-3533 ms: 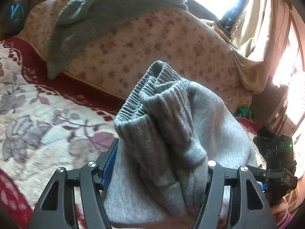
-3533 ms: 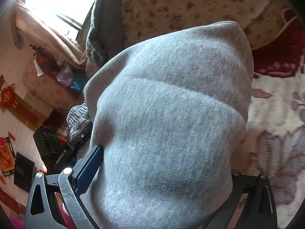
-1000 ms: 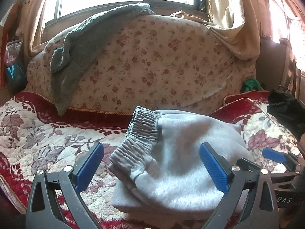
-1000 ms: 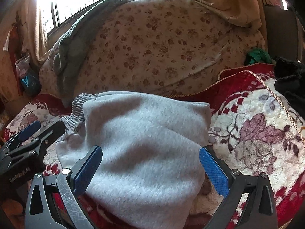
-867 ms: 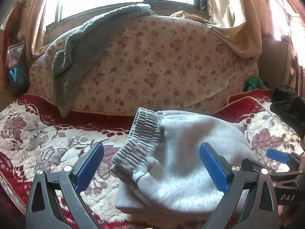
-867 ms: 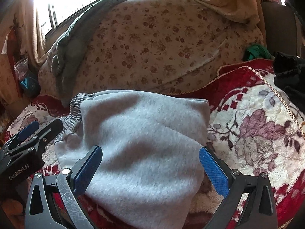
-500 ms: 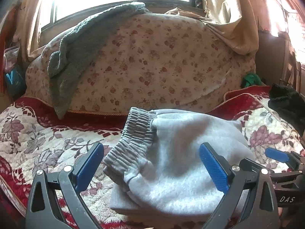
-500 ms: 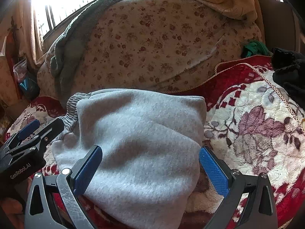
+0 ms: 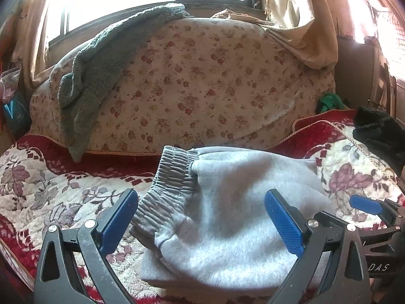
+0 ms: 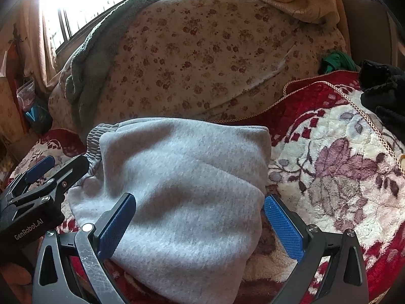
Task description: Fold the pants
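Observation:
The grey sweatpants [image 9: 227, 210] lie folded in a thick bundle on the red and cream floral blanket [image 9: 50, 195], with the ribbed waistband [image 9: 172, 179] at the left. They also show in the right wrist view [image 10: 182, 190]. My left gripper [image 9: 201, 217] is open and empty, its blue pads either side of the bundle's near edge. My right gripper [image 10: 200, 217] is open and empty over the bundle's near right part. The left gripper shows at the left of the right wrist view [image 10: 38, 185].
A floral cushion [image 9: 202, 96] rises behind the pants with a grey-green towel [image 9: 101, 58] draped over it. A black garment [image 9: 379, 131] lies at the right edge and a green cloth [image 9: 329, 101] sits behind it. Windows and curtains are at the back.
Earlier both grippers held the pants bunched up in the air. Now the pants lie folded on the blanket and both grippers are open. Over the last second the views shifted only slightly.

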The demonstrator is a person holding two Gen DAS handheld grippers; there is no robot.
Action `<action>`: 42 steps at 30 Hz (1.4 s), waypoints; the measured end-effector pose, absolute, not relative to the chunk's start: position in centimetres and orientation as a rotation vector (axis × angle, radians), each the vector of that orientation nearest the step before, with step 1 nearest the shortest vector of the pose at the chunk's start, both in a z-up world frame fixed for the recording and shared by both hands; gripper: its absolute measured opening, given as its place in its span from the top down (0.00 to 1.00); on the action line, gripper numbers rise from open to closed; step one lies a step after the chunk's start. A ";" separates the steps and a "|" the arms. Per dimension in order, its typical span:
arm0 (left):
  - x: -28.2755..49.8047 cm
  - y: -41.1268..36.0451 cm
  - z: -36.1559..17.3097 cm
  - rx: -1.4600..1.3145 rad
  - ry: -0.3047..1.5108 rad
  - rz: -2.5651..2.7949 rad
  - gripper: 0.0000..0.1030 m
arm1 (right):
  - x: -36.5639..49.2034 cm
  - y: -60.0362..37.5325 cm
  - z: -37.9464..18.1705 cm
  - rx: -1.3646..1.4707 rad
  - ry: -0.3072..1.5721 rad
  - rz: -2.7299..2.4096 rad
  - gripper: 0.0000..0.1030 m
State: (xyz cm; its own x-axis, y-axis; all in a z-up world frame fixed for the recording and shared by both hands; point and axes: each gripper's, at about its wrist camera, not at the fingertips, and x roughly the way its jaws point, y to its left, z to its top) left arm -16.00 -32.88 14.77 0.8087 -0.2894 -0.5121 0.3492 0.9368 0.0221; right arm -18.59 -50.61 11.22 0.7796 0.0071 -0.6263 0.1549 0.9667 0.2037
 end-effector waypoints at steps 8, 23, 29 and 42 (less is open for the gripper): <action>-15.9 -33.3 14.7 0.128 0.534 -0.353 0.03 | -18.4 -51.0 11.2 0.257 0.679 -0.083 0.00; -15.8 -33.8 14.5 0.126 0.542 -0.362 0.03 | -18.0 -51.3 11.0 0.253 0.688 -0.086 0.00; -15.6 -34.0 14.4 0.132 0.537 -0.372 0.03 | -17.6 -51.5 10.7 0.247 0.703 -0.090 0.00; -14.9 -34.3 14.3 0.132 0.539 -0.386 0.03 | -17.4 -52.0 10.1 0.255 0.729 -0.107 0.00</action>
State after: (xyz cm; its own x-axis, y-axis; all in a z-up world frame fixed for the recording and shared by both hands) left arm -14.89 -34.28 14.28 0.7884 -0.3228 -0.5237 0.3916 0.9199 0.0224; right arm -17.38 -52.03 10.14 0.7421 -0.0080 -0.6702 0.1846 0.9637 0.1929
